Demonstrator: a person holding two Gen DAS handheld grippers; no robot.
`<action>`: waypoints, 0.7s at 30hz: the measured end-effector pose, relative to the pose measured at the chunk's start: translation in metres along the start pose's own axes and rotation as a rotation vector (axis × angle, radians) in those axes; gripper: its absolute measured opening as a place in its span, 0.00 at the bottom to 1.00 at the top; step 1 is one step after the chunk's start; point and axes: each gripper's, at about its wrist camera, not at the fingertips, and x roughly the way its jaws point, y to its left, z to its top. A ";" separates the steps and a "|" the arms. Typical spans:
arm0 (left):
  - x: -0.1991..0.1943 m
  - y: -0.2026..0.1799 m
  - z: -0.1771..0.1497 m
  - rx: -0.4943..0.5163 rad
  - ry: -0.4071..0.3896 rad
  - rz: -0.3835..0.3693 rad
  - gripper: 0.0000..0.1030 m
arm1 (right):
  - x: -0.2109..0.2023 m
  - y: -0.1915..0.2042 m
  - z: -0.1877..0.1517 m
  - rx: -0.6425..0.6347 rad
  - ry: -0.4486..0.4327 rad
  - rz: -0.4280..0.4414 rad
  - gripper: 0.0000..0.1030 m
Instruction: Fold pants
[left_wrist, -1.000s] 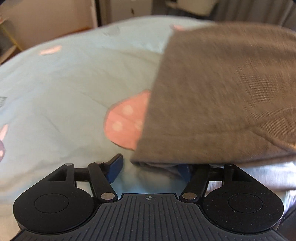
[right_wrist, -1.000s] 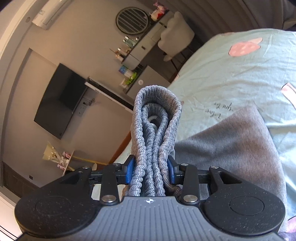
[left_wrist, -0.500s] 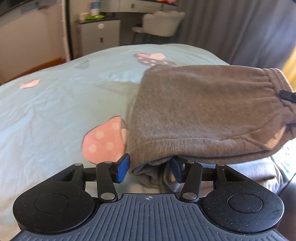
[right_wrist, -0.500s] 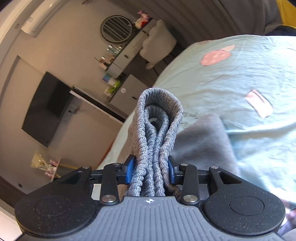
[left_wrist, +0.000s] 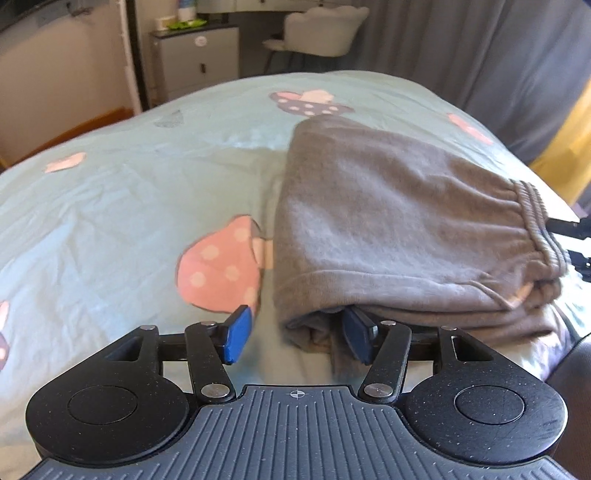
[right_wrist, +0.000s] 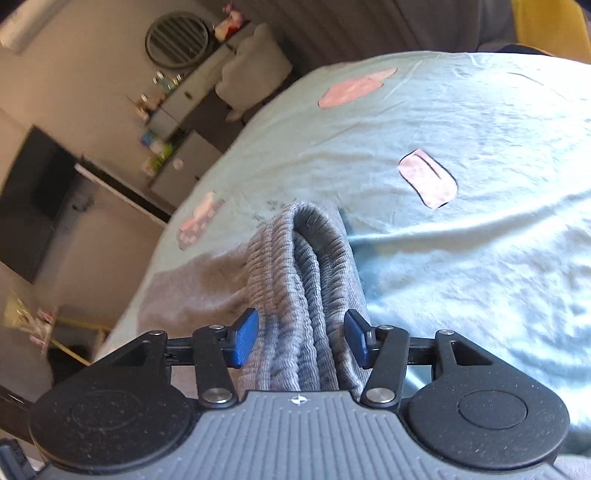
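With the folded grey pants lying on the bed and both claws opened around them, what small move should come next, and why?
Probably back both claws straight out. The pants lie folded on the bedsheet. The right claw has just been opening, its pads off the waistband between them. The left claw has also just been opening, only its right pad at the fold's corner.

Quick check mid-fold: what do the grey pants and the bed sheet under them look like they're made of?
Pants: looks like soft matte knit, probably cotton fleece; fuzzy surface, and the ribbed, gathered waistband looks elasticated. Bed sheet: thin, smooth woven fabric, likely cotton; fine creases, flat printed mushrooms.
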 end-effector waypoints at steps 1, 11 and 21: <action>-0.002 -0.001 -0.001 0.004 0.013 -0.026 0.69 | -0.006 -0.001 -0.004 0.015 -0.011 0.023 0.52; 0.018 -0.035 -0.003 0.074 0.033 -0.035 0.70 | -0.029 0.017 -0.038 0.019 -0.060 0.052 0.55; 0.048 -0.022 0.003 -0.014 0.108 0.051 0.66 | -0.031 0.024 -0.042 -0.002 -0.065 0.036 0.55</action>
